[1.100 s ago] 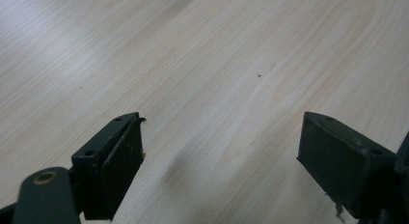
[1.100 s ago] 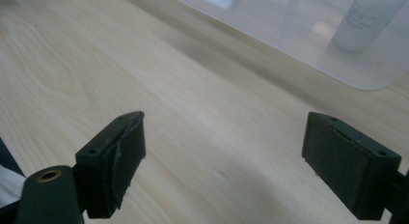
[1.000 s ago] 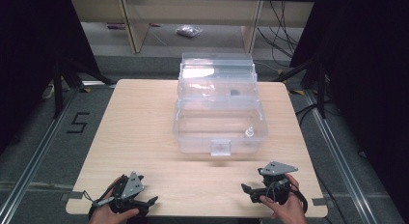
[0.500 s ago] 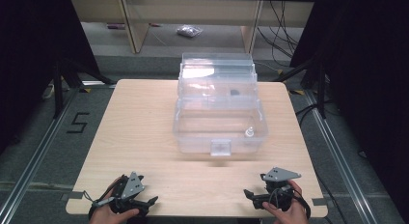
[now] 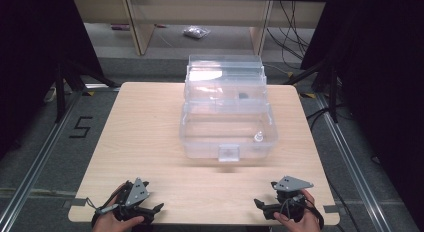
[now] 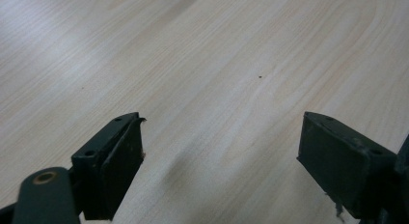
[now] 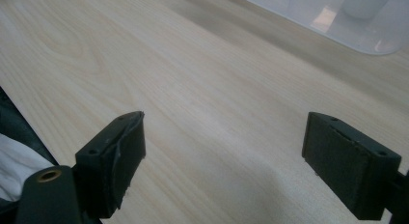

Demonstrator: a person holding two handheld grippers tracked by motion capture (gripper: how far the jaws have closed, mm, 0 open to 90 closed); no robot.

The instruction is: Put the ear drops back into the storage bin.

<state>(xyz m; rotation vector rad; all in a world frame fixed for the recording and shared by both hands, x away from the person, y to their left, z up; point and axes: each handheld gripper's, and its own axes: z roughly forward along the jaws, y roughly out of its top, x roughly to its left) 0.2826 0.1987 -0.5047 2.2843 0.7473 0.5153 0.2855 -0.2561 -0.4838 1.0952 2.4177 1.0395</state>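
Two grippers rest low at the near edge of the surface [image 5: 150,122]. The left gripper [image 5: 150,211] has its fingers wide apart, empty. The clear box [image 5: 227,117] stands open mid-surface, well apart. The right gripper [image 5: 263,206] is likewise spread and empty; any reach should probably rise first, then approach the box rim squarely.

Clear box [image 5: 227,127] mid-table [image 5: 140,137]; flanks free.

hands [image 5: 117,222] cut off, box contents [image 5: 258,137] indistinct
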